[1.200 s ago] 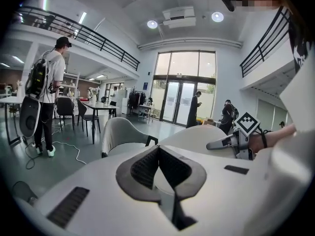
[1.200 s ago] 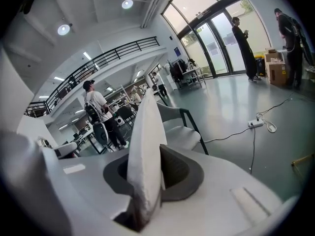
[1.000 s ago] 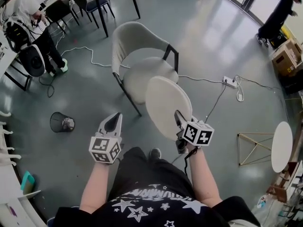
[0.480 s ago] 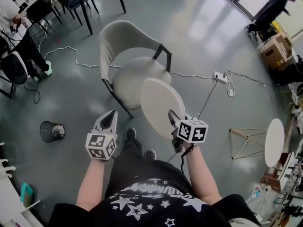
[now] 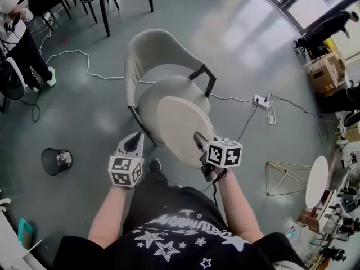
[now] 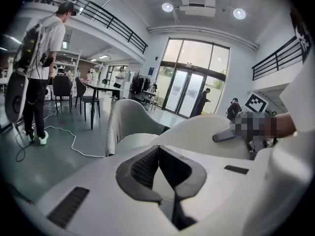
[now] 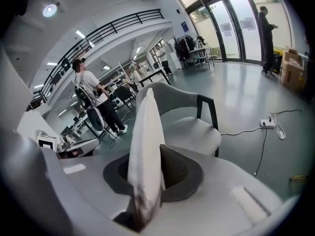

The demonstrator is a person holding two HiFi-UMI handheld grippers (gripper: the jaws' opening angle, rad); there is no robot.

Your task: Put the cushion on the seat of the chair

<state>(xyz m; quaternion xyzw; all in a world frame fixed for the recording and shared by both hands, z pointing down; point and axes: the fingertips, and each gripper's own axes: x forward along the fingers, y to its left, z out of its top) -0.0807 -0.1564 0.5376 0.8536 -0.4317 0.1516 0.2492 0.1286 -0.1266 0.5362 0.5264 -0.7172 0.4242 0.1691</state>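
My right gripper [image 5: 198, 137] is clamped on the edge of the round pale cushion [image 5: 180, 128], which hangs tilted above the front of the chair [image 5: 151, 48]. It overlaps the seat from the head view, though I cannot tell whether the two touch. My left gripper [image 5: 134, 142] hovers empty just left of the cushion, its jaws closed together. In the right gripper view the cushion stands on edge between the pads [image 7: 173, 167]. The floor [image 5: 253, 38] is glossy grey-green, crossed by a white cable [image 5: 84, 66] running to a power strip [image 5: 260, 100]. A black wastebasket [image 5: 56, 160] stands to the left, and a cardboard box [image 5: 323, 75] sits at the far right. Glass doors [image 6: 192, 82] and a railed balcony [image 6: 98, 14] close the hall.
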